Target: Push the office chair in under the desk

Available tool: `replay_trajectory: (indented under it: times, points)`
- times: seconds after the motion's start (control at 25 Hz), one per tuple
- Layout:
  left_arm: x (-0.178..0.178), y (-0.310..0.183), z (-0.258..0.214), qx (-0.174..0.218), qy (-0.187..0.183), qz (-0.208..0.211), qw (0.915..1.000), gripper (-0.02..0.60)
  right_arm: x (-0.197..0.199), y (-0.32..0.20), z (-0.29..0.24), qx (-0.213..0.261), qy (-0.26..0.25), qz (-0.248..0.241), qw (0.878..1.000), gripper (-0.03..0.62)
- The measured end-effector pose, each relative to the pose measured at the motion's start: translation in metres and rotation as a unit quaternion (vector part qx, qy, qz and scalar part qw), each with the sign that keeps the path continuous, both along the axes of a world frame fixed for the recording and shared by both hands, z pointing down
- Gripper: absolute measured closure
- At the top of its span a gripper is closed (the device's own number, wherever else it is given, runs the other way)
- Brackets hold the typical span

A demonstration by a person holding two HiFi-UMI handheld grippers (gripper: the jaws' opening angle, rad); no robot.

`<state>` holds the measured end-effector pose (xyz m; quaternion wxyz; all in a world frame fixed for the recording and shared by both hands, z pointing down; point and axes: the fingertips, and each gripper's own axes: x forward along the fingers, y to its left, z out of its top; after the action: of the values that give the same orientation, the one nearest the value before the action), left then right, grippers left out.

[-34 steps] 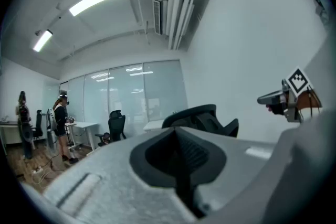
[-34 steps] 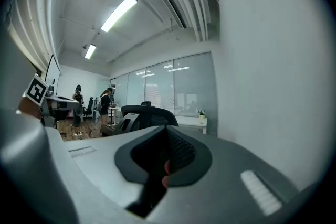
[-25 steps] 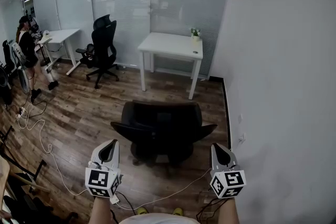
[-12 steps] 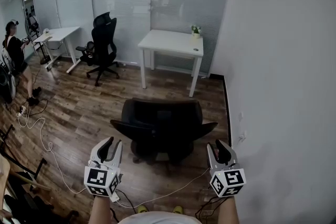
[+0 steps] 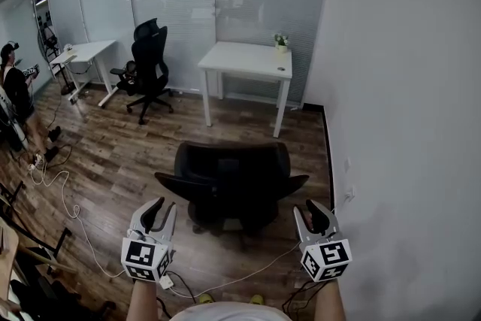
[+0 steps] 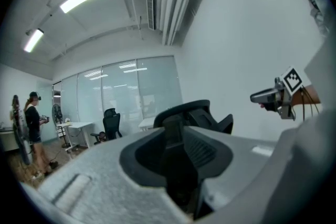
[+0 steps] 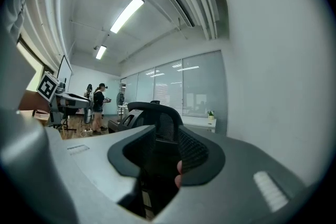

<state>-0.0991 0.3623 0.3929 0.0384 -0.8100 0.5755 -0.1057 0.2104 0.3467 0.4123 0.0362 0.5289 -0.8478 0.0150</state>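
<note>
- Here, the black office chair [image 5: 229, 180] stood on the wooden floor [image 5: 113, 154], its backrest towards the person and its seat towards the white desk [image 5: 244, 62].
- The chair was well apart from the desk and not under it, with open floor between the two, and it sat nearer the right-hand edge of the floor, by the plain wall [image 5: 406, 116].
- The desk stood against the blinds at the far edge of the floor, and a small potted plant [image 5: 280, 45] sat at the far right corner of its surface.
- The left gripper [image 5: 164, 205] was held just short of the chair's backrest on the left side, touching nothing; its jaws had just been opening and stood apart with nothing between them.
- The right gripper [image 5: 310, 208] hung level with it on the right side of the backrest, also clear of the chair; its jaws had just been opening too, and stood apart and empty.
- Both gripper views looked past parted jaws at the backrest ahead.
- A second black chair [image 5: 146, 68] stood by another white desk [image 5: 84, 51] towards the far left corner of the floor.
- A person [image 5: 15, 86] stood at the left edge, and a pale cable [image 5: 64, 199] trailed across the floor on that side.
</note>
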Motion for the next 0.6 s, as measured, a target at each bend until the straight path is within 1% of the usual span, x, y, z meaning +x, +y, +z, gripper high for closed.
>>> replay_trajectory:
  times: [0.12,0.28,0.6]
  points:
    - [0.008,0.001,0.002,-0.001,-0.005,-0.004,1.0,0.472,0.008,-0.002,0.001,0.004,0.001,-0.01,1.0,0.477]
    - [0.022,-0.005,0.0,0.0,-0.021,-0.01,0.9997,0.472,0.021,-0.012,0.001,0.006,0.009,-0.025,1.0,0.477]
    - [0.046,-0.006,0.003,-0.005,-0.029,-0.035,0.9989,0.472,0.034,-0.024,0.009,0.003,0.019,-0.074,0.997,0.477]
